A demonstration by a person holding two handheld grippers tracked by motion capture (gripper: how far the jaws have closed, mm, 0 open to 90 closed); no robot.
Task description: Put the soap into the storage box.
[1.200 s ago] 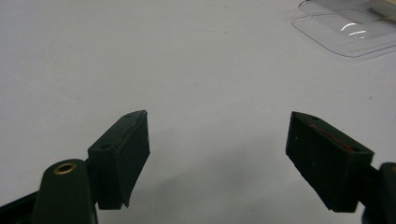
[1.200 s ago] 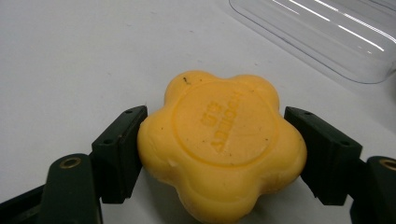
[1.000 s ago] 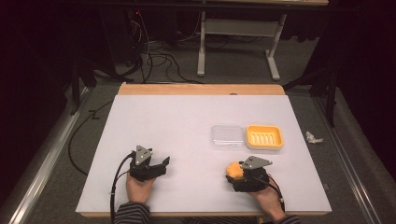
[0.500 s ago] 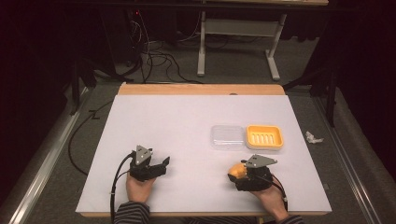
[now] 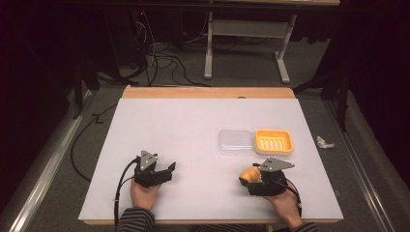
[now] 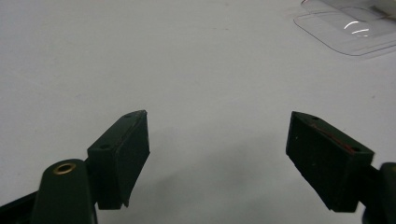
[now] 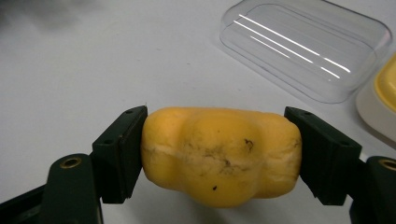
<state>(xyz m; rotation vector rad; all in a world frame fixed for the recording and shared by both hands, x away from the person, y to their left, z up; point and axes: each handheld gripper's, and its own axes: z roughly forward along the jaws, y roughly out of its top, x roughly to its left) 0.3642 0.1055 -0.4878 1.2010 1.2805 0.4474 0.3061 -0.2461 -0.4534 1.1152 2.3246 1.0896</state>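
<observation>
The soap (image 7: pixel 220 161) sits clamped across the right gripper (image 5: pixel 258 181), with the dish (image 5: pixel 274 141) just ahead of it, while the left gripper (image 6: pixel 219 158) gapes wide and empty.

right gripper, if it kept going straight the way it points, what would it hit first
Probably the clear lid. The right gripper, shut on the yellow soap, points toward the lid, which lies ahead on the table, with the yellow dish off to one side. Depth is hard to judge.
</observation>
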